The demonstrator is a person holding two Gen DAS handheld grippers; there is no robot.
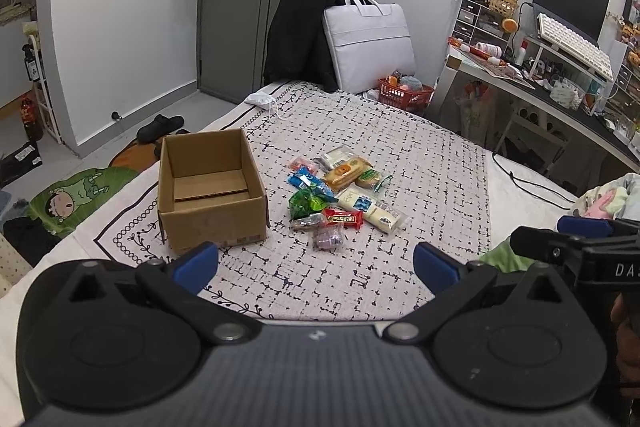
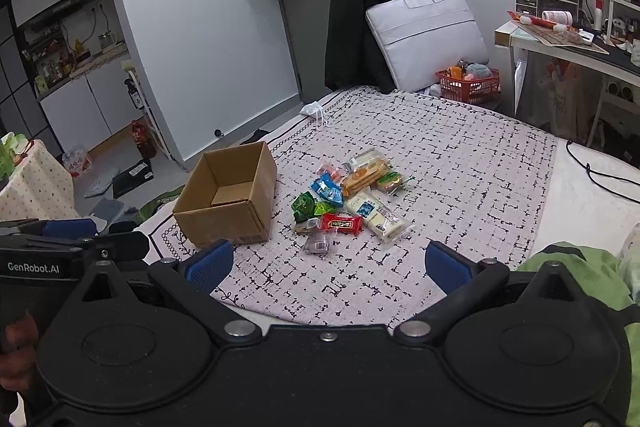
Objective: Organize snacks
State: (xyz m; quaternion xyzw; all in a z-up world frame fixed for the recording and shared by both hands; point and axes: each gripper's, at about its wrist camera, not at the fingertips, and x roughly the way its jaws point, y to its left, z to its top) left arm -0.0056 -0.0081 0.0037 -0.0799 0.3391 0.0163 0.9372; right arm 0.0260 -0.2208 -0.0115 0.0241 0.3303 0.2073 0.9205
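Observation:
An empty cardboard box (image 1: 208, 187) (image 2: 230, 197) stands open on a patterned cloth (image 1: 360, 131) (image 2: 460, 163) spread over the bed. Just right of the box lies a heap of several wrapped snacks (image 1: 340, 191) (image 2: 352, 199): a red bar (image 1: 343, 218) (image 2: 341, 223), a green bag (image 1: 308, 202) (image 2: 305, 206), a blue packet (image 1: 306, 181) (image 2: 327, 189), a long white pack (image 1: 372, 209) (image 2: 378, 215). My left gripper (image 1: 316, 265) hovers open near the cloth's front edge, well short of the snacks. My right gripper (image 2: 330, 267) is open too, nothing between its fingers.
A grey laptop bag (image 1: 368, 45) (image 2: 426, 35) and a black coat (image 1: 304, 31) lean at the bed's far end beside a red basket (image 1: 406, 93) (image 2: 470, 81). A cluttered desk (image 1: 540, 79) runs along the right. A white mask (image 1: 262, 99) lies on the cloth's far corner.

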